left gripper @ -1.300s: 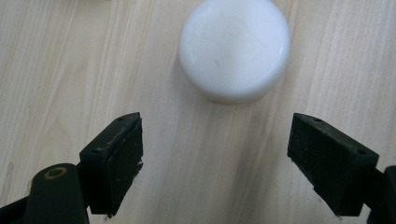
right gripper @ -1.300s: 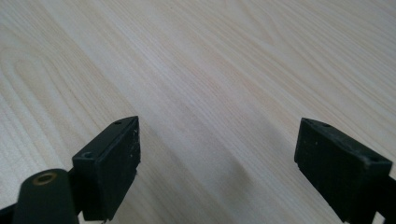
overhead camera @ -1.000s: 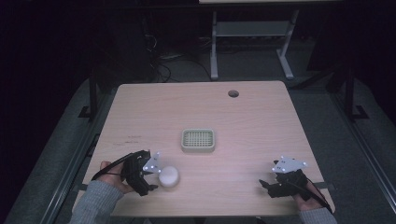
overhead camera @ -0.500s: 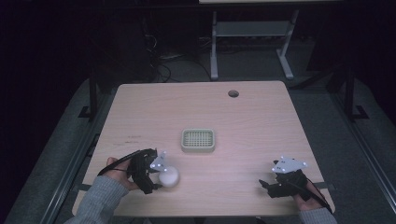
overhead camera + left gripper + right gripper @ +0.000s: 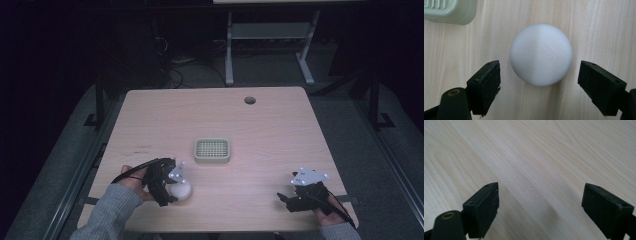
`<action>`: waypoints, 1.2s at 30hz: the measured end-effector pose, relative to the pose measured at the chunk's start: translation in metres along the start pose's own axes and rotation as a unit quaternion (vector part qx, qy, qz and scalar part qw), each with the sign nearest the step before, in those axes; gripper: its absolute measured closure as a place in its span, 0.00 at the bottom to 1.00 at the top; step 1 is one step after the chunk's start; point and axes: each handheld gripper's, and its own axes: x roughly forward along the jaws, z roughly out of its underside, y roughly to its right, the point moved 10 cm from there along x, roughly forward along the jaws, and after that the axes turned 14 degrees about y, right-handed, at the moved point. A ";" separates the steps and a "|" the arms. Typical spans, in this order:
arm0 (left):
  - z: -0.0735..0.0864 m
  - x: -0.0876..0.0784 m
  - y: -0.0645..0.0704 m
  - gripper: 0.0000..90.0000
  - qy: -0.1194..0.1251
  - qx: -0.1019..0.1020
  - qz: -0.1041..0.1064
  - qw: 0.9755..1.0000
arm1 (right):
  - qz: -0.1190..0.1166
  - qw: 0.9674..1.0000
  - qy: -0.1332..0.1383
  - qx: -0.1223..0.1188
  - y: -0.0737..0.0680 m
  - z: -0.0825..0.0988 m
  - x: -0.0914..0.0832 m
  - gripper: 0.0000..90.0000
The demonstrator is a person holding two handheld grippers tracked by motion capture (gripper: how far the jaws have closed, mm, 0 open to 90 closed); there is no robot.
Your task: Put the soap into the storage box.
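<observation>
On the left side of the table (image 5: 280,125), near the front edge, the left gripper (image 5: 172,189) has crept forward compared to a second ago. Back then it sat a bit behind the white ball (image 5: 180,190), with the ball clearly off its tip; now the black body and its grey plate overlap the ball from the high view, so it's basically right on top of it. The forearm in the grey sleeve (image 5: 107,212) has pushed further in too.

From the left gripper view the jaws are spread wide, one on each side of the ball (image 5: 541,54), and neither is touching it, with a sliver of bare wood on both sides. The ball sits on the table, not lifted, and looks slightly soft at the edges, maybe a bit of motion blur.

Moving right, the little pale green grid tray (image 5: 212,150) is in the middle of the table, same spot as before, just past the ball and apart from it. You can catch its corner (image 5: 449,11) in the left gripper view too.

Far right, the right gripper (image 5: 292,202) hasn't budged, parked near the front right corner. Its jaws are spread wide as well, with just wood grain between them in the right gripper view.
</observation>
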 end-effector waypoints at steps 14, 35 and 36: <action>-0.004 0.011 -0.003 0.20 -0.011 0.005 0.024 1.000 | 0.000 1.000 0.000 -0.002 0.000 0.000 0.000 0.15; -0.006 0.024 0.001 0.20 -0.027 0.015 0.052 0.998 | -0.001 1.000 0.000 -0.002 0.000 0.000 0.000 0.15; -0.006 0.025 0.000 0.20 -0.029 0.016 0.054 0.998 | -0.001 1.000 0.000 -0.002 0.000 0.000 0.000 0.15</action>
